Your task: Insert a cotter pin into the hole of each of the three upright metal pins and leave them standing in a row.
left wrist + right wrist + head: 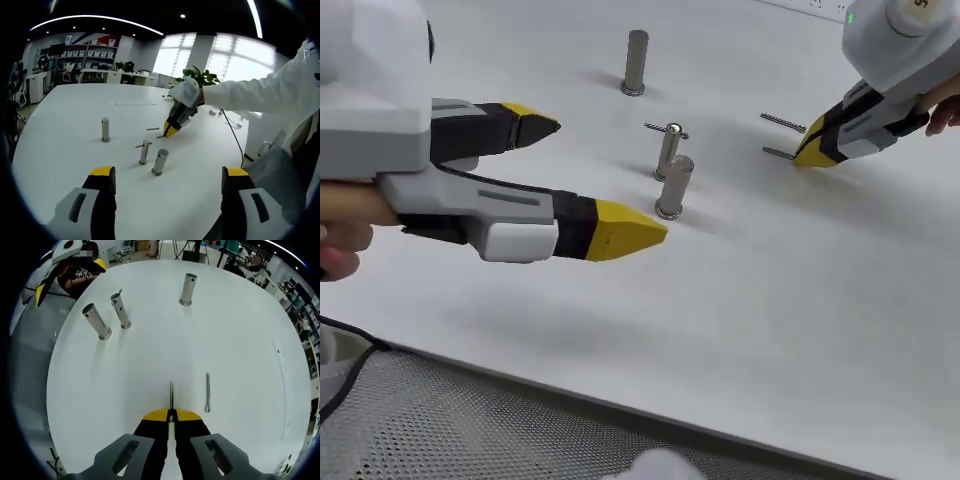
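The right hand-held gripper (pixel 810 155) is at 2 o'clock in the head view, with its yellow tips low at the desk (pixel 800 320). Its jaws are pressed together. In the right gripper view a thin gripped cotter pin (pixel 171 394) comes straight out from between the tips, toward 12 o'clock. This pin seems to lie along the desk surface; I cannot tell if it is lifted a little. Just beside it, at 3 o'clock in the same view, a loose cotter pin (pixel 207 392) lies flat on the desk. It is nearly parallel to the gripped one and does not touch it.

The left hand-held gripper (pixel 585 180) is at 9 o'clock in the head view, above the desk. Its two jaws stand wide apart and there is nothing between them.

The three metal pins stand on their bases near the middle of the desk, between the two grippers. The near metal pin (pixel 674 187) is close to the nearer yellow tip of the left hand-held gripper, but apart from it. The middle metal pin (pixel 668 152) stands just behind it, at 12 o'clock, and the left gripper view shows a small gap between them. An inserted cotter pin (pixel 665 128) passes crosswise through the top of the middle metal pin. The far metal pin (pixel 635 62) stands well apart from these two, at about 11 o'clock from them.
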The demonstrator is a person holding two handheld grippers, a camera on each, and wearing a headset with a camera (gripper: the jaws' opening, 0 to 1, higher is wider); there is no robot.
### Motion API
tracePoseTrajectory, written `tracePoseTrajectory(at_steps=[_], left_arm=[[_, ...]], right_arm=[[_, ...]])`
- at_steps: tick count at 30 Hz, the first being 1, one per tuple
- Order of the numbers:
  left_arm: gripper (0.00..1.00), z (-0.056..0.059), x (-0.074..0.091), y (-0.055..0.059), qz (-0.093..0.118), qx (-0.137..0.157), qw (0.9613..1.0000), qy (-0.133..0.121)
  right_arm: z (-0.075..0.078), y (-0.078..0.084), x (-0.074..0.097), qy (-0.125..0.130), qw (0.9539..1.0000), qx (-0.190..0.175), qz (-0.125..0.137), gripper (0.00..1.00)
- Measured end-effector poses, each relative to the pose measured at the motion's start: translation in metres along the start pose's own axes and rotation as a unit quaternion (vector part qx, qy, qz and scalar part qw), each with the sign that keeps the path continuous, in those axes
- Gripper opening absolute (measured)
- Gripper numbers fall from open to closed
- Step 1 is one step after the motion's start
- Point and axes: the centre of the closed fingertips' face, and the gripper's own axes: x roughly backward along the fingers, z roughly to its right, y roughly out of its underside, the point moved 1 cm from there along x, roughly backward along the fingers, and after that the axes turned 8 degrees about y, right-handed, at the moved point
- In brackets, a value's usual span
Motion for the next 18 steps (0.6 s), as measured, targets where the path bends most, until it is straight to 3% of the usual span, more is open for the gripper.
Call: tracePoseTrajectory(at_steps=[8, 13, 18], left_arm=[[0.84, -0.0011, -0.0011, -0.0006, 0.004, 0.004, 1.0000, -0.001], [0.83, -0.0001, -0.0025, 0.0001, 0.002, 0.005, 1.0000, 0.002], [0.83, 0.0023, -0.0041, 0.0009, 0.000, 0.006, 1.0000, 0.005]], right_arm=[[0.0057, 0.0009, -0.0041, -0.014, 0.9997, 0.013, -0.012, 0.00], [0.0051, 0.0000, -0.0052, -0.021, 0.9982, 0.044, -0.034, 0.00], [0.0054, -0.0010, -0.0063, -0.028, 0.9946, 0.068, -0.073, 0.00]])
